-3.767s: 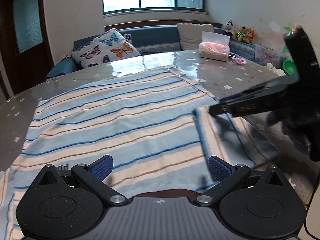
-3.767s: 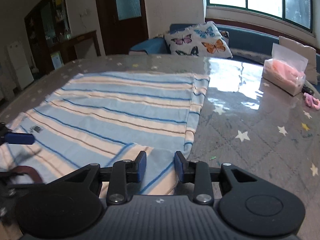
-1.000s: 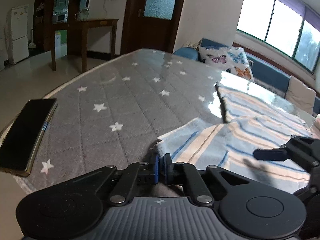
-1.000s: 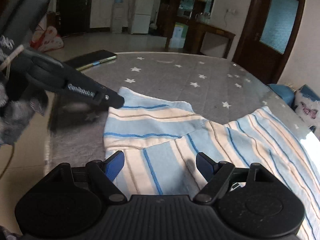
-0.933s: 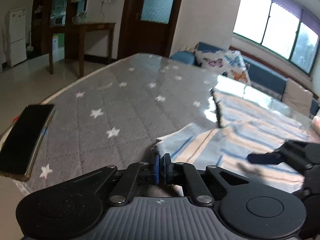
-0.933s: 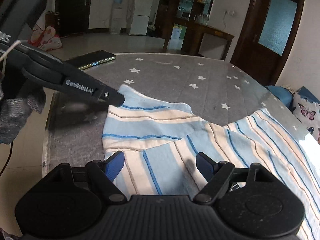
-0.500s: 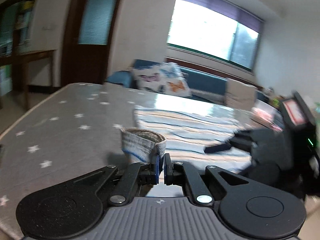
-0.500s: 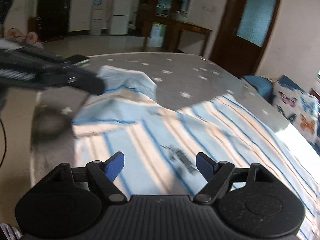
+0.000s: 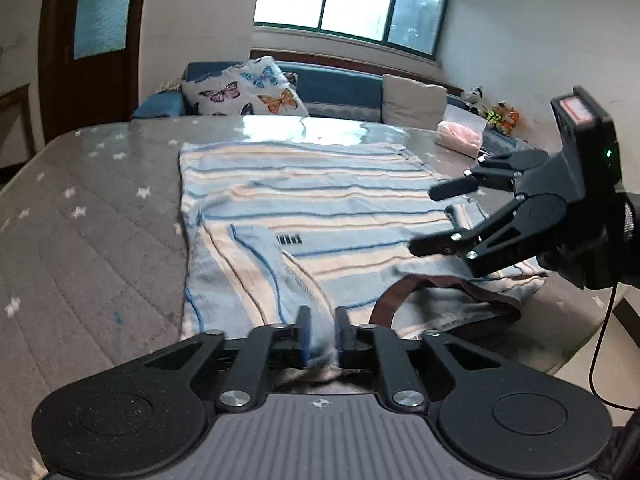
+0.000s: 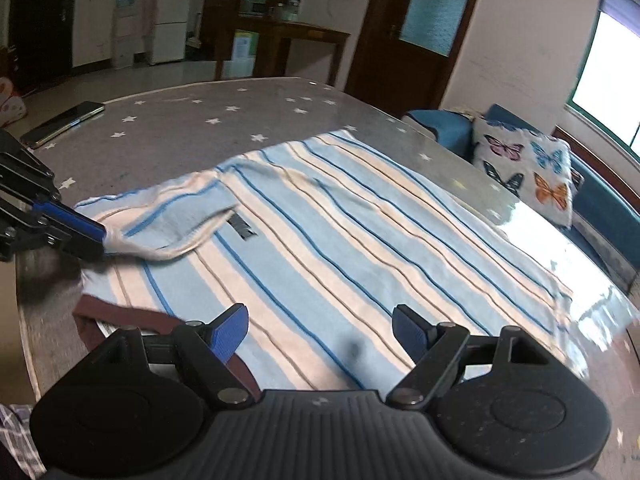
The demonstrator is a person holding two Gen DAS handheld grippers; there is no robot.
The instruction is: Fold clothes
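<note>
**Q:** Tongs first: what is each gripper doing?

**A:** Left gripper [image 9: 320,334] has the sleeve [image 10: 168,220] of the striped sweater [image 9: 320,200] between its blue pads, and its jaws are opening, so the cuff looks to be on its way out. Right gripper [image 10: 320,330] stands wide apart with nothing in it, hovering over the garment's middle.

**Q:** How far along is the folding?

**A:** Early, I judge. That sleeve is laid across the body just ahead of the left gripper; the rest lies flat on the star-patterned table [image 9: 92,216]. The other sleeve and the body folds seem left.

**Q:** What does one view give that the other lacks?

**A:** The right wrist view shows a phone [image 10: 64,122] beyond the left gripper. The left wrist view shows the brown collar [image 9: 448,284] beneath the right gripper.
</note>
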